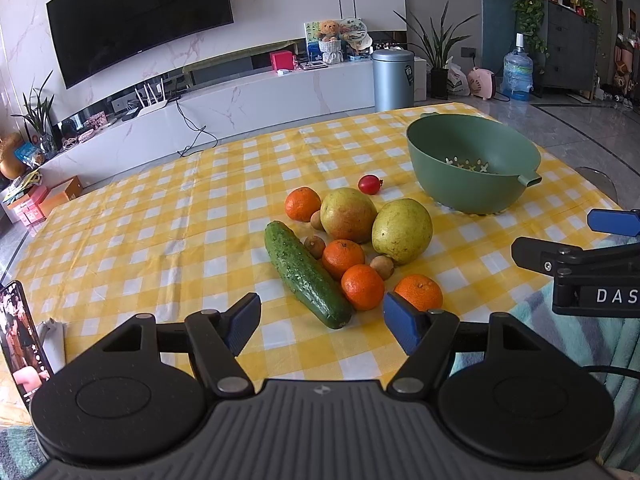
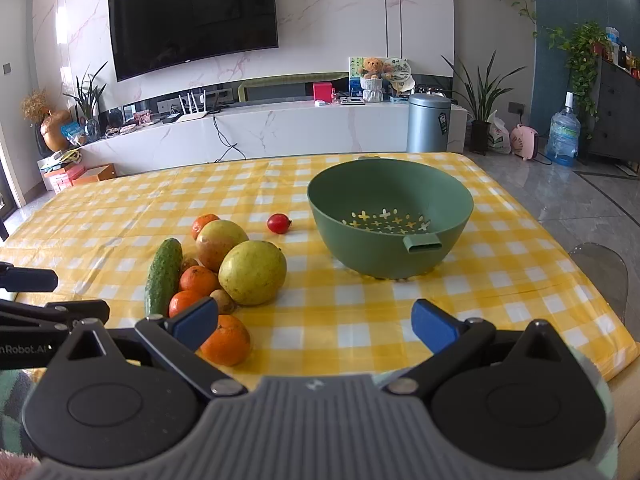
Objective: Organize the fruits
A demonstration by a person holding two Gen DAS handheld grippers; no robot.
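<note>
A pile of produce lies on the yellow checked tablecloth [image 1: 160, 216]: a cucumber [image 1: 306, 274], several oranges [image 1: 362, 286], two yellow-green pears [image 1: 402, 230], small brown fruits and a red cherry tomato [image 1: 369, 184]. An empty green colander bowl [image 1: 472, 160] stands to the right. My left gripper [image 1: 320, 322] is open and empty, just before the cucumber's near end. My right gripper [image 2: 316, 324] is open and empty, an orange [image 2: 226, 340] beside its left finger; the bowl [image 2: 390, 216] is ahead of it. The right gripper also shows in the left wrist view [image 1: 568, 248].
A phone [image 1: 20, 340] stands at the table's left near edge. Beyond the table are a TV [image 1: 140, 16], a white cabinet, a grey bin [image 1: 393, 80] and plants. A clear chair [image 2: 600, 276] stands at the table's right side.
</note>
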